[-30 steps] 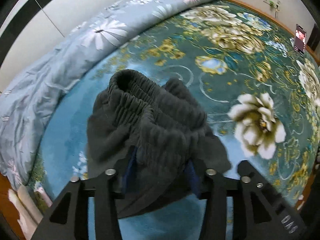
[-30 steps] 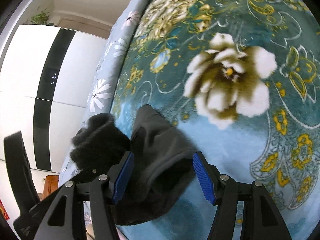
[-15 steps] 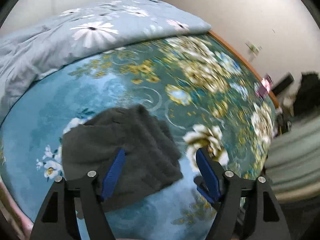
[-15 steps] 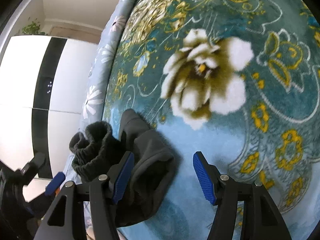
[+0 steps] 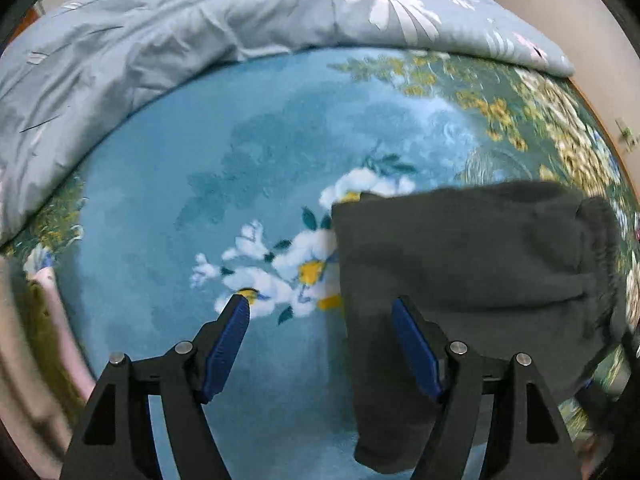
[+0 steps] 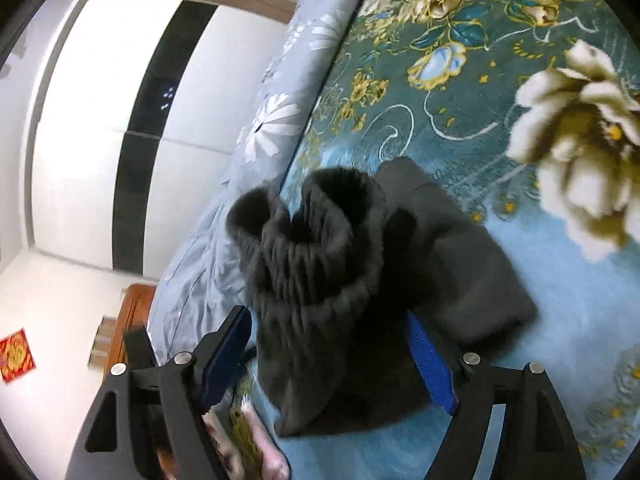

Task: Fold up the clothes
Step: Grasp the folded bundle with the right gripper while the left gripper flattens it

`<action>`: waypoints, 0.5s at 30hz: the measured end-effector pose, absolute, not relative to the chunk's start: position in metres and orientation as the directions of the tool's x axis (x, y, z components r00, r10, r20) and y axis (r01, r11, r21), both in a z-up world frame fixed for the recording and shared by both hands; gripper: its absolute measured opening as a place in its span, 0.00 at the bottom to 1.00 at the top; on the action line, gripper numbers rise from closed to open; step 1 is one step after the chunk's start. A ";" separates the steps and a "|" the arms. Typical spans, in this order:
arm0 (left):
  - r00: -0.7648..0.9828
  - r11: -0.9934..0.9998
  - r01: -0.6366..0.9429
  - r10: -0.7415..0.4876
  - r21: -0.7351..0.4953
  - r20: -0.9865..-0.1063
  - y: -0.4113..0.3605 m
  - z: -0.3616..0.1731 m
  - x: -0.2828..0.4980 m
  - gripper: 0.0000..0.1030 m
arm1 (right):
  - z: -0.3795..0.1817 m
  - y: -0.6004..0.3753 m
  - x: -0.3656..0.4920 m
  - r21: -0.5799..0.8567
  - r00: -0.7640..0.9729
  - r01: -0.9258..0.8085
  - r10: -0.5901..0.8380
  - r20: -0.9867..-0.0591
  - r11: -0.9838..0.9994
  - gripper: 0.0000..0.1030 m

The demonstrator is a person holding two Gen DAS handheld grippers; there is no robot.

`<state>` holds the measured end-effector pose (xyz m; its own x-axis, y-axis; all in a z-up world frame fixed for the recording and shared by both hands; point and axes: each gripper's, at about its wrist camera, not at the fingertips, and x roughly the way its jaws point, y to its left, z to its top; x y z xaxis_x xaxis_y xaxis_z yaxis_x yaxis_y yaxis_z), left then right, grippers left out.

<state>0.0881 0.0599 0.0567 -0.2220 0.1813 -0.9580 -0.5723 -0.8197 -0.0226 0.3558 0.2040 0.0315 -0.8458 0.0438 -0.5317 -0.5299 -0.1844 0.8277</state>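
Item: dark grey garment (image 5: pixel 460 264), folded into a compact bundle, lying on my teal floral blanket (image 5: pixel 280 160) near the bed's edge; its gathered elastic waistband (image 6: pixel 316 236) stands up, facing my right camera. Left gripper (image 5: pixel 320 328): jaws wide apart, grasping nothing, bare blanket between the blue pads, the garment's edge behind the right-hand pad. Right gripper (image 6: pixel 328 356): jaws opening, waistband end between them, pads clear of the cloth. Pale blue daisy-print quilt (image 5: pixel 200 20) bunched along the blanket's far side.
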 end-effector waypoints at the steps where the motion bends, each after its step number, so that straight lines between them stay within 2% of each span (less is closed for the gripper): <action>1: -0.214 -0.809 -0.587 0.182 -0.022 -0.960 0.062 0.053 0.089 0.72 | 0.031 0.207 0.353 0.824 -0.841 -0.538 0.051 -0.538 -0.180 0.79; 4: -0.203 -0.785 -0.619 0.195 -0.029 -0.960 0.067 0.045 0.091 0.72 | 0.034 0.212 0.346 0.812 -0.831 -0.554 0.064 -0.553 -0.184 0.73; 6: -0.188 -0.774 -0.631 0.216 -0.051 -0.958 0.069 0.046 0.090 0.71 | 0.038 0.213 0.344 0.802 -0.826 -0.561 0.077 -0.558 -0.207 0.47; 8: -0.169 -0.746 -0.659 0.274 -0.098 -0.947 0.073 0.052 0.096 0.71 | 0.045 0.214 0.347 0.813 -0.846 -0.529 0.077 -0.528 -0.243 0.39; 12: -0.134 -0.682 -0.711 0.372 -0.173 -0.918 0.080 0.061 0.108 0.71 | 0.061 0.213 0.370 0.860 -0.908 -0.419 0.112 -0.404 -0.290 0.37; 15: -0.155 -0.678 -0.727 0.319 -0.111 -0.935 0.094 0.052 0.116 0.71 | 0.046 0.225 0.383 0.884 -0.915 -0.403 0.113 -0.387 -0.235 0.37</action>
<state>0.1157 0.0939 0.0521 -0.1549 0.3186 -0.9352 -0.7266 -0.6781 -0.1107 0.3833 0.2252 0.0457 -0.9150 0.1126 -0.3874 -0.4033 -0.2348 0.8844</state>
